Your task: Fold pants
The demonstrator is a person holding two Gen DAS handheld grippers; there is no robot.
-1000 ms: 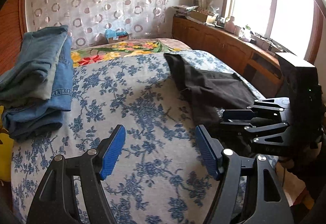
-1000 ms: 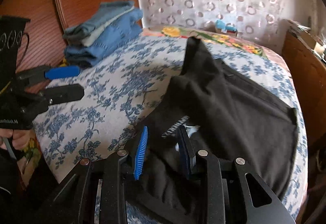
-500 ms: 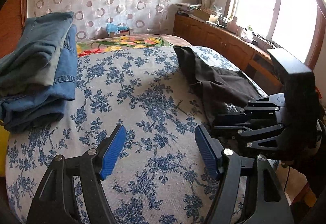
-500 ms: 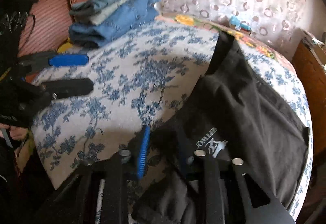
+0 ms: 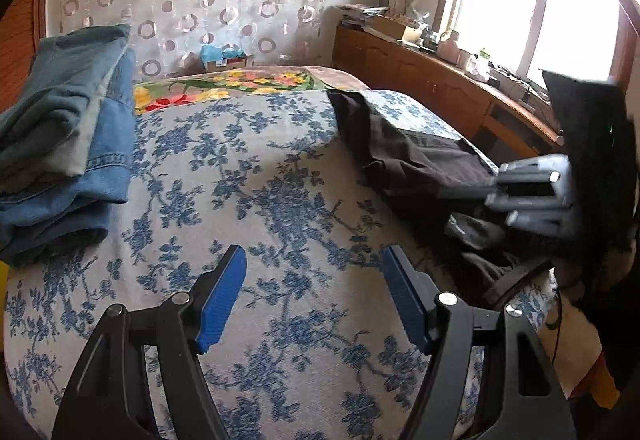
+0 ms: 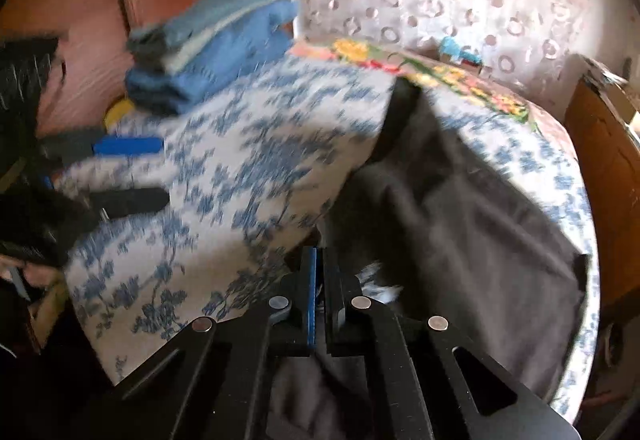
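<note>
Bedroom, daylight through a window off to the right of the left gripper (image 5: 314, 298); bed covered by a white bedspread with a blue flower print (image 5: 248, 192), a strip of bright floral fabric at its far end, then a curtain patterned with rings. Wooden cabinets under the window, cluttered on top.

Hardly begun, by the look of it: dark grey pants (image 6: 460, 224) lying loose and rumpled on the bedspread ahead and to the right of the right gripper (image 6: 319, 280), no fold made yet. Right gripper's jaws just closed, blue pads nearly together on a bunch of the dark cloth at the near edge of the bed; frame blurred, so exact amount of cloth caught hard to tell. Left gripper spread wide and empty, hovering above bare bedspread, pants well off to its right. Spreading out, then every fold, probably still ahead.

Stack of folded blue denim jeans (image 5: 64, 156) far left of the left gripper, against a wooden headboard, apart from the dark pair.
</note>
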